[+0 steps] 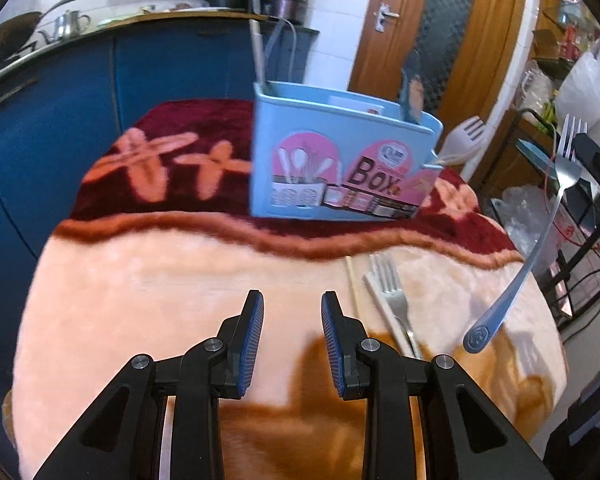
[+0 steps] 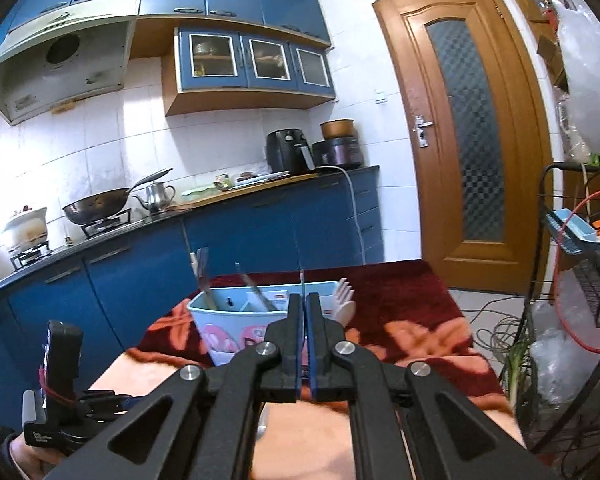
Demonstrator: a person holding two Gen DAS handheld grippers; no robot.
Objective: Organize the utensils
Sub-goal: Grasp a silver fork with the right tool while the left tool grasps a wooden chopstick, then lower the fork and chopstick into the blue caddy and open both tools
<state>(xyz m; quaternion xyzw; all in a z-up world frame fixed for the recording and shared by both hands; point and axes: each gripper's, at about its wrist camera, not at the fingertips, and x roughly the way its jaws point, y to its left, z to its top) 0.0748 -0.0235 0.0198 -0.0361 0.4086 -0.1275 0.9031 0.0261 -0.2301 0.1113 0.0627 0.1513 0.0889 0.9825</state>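
A light blue utensil box stands on the blanket-covered table, holding several utensils, with a beige plastic fork in its right pocket. My left gripper is open and empty, low over the table. A steel fork and a chopstick lie just right of it. My right gripper is shut on a steel fork, held in the air to the right of the box. In the right wrist view the box is just ahead, below the fingertips.
Blue kitchen cabinets and a counter with a wok and kettle lie behind the table. A wooden door is at the back right. A wire rack with bags and cables stands to the right of the table.
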